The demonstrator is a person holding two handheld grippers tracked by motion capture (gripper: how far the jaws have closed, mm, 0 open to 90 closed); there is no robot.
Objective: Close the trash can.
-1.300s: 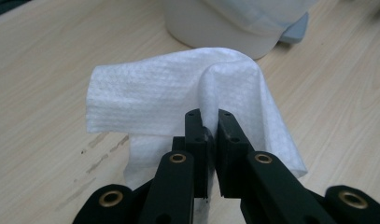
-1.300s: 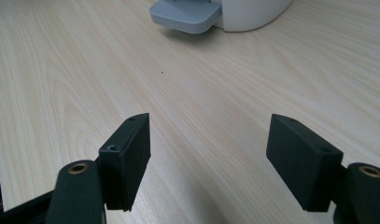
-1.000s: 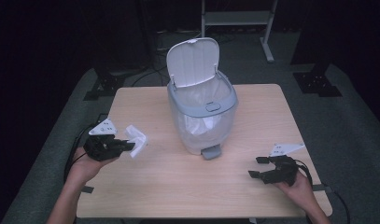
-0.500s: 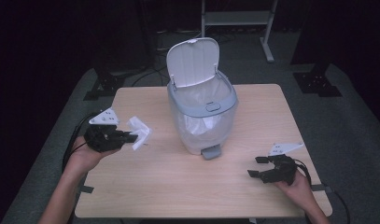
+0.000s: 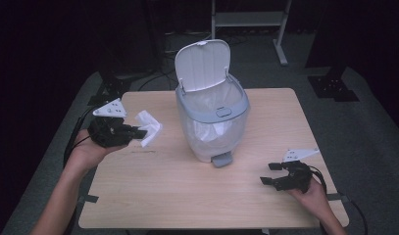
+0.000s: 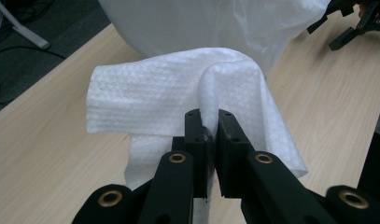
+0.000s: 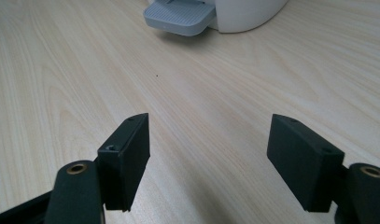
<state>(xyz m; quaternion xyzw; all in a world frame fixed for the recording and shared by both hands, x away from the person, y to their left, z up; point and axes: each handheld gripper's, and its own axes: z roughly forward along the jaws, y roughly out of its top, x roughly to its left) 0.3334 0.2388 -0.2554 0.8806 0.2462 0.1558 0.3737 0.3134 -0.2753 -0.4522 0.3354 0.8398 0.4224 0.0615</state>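
Note:
A white paper towel (image 5: 148, 127) (image 6: 178, 93) hangs above the table's left side, pinched in my left gripper (image 5: 138, 131) (image 6: 209, 122), which is shut on it. Just to its right stands a small white pedal bin (image 5: 214, 122) with a grey rim, a plastic liner and its lid (image 5: 203, 64) swung up. The bin's grey pedal (image 5: 220, 159) (image 7: 179, 17) faces the near edge. My right gripper (image 5: 273, 173) (image 7: 208, 158) rests low at the table's near right, open, with only bare wood between its jaws. In the left gripper view, the right gripper (image 6: 351, 23) sits at the top right.
The wooden table (image 5: 153, 191) has bare surface in front of the bin and between the two hands. Cables (image 5: 74, 134) trail off the left edge. A metal stand (image 5: 246, 19) and dark equipment bases (image 5: 332, 85) sit on the floor behind the table.
My left gripper has risen off the table with the paper towel and moved slightly toward the bin. The right gripper has stayed where it was.

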